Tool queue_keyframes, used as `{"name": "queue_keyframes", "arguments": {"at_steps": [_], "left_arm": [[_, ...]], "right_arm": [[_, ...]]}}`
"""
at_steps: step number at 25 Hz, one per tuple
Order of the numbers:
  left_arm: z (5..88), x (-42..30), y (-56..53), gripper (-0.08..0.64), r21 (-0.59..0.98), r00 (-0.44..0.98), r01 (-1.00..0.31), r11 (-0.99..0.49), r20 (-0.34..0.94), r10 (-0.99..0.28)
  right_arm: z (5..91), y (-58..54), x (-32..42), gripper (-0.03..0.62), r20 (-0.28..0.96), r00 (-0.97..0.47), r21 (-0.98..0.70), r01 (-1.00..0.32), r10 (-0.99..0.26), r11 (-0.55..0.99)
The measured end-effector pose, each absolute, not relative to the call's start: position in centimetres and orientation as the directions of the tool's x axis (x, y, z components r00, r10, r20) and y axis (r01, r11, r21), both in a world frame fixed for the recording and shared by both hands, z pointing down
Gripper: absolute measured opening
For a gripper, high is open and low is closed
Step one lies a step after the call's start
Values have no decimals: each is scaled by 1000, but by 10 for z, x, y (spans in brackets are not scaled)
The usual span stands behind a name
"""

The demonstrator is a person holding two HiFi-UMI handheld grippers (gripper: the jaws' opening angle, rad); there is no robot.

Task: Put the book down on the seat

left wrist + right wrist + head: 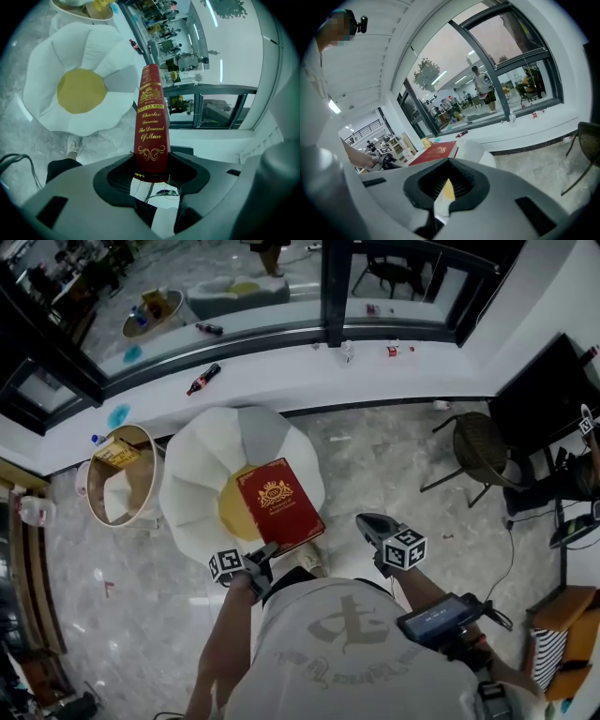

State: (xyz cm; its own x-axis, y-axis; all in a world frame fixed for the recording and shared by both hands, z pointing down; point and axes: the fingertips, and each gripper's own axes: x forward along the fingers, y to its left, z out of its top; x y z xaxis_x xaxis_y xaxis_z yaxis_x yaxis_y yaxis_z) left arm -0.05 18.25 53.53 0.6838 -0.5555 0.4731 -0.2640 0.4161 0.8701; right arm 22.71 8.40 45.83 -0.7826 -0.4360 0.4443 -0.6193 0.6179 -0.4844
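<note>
A red book with gold print point(278, 502) hangs over the flower-shaped seat point(202, 470), which has white petals and a yellow centre. My left gripper point(261, 559) is shut on the book's near corner. In the left gripper view the spine point(151, 122) stands up between the jaws of the left gripper point(151, 164), with the seat point(51, 70) below and to the left. Whether the book touches the seat I cannot tell. My right gripper point(368, 522) hovers to the right of the book, shut and holding nothing. From the right gripper point(447, 182) the book point(436, 151) shows at the left.
A round wooden side table point(141, 479) stands left of the seat. A long white window ledge point(281, 362) with a bottle point(202, 379) runs behind. A dark chair point(480, 448) and dark cabinet point(544, 395) stand to the right. My shoe point(312, 562) is by the seat.
</note>
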Motion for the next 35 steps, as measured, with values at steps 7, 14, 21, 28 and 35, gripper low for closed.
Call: {"name": "queue_keyframes", "arguments": {"at_steps": [7,14,21,28,35], "left_arm": [[542,-37,154,233,855,662,-277,438,500,-558],[556,-69,145,233,839,622,-283,464,529,-577],[565,-91,152,233,828,578,-272,491,548,-605],[574,-94,151,233,816,521,-246,523,567,-638],[577,-88,146,233,796,492,-247,553,595,-636]], "right_arm": [[462,48,194,14,452,-785,-490,-616,-424,617],[457,19,166,14,453,-793,-472,-602,-408,644],[455,2,146,14,470,-798,-459,-586,-378,668],[463,-21,128,14,472,-828,-460,-524,-303,717],[471,-51,104,14,471,-853,-478,-460,-224,748]]}}
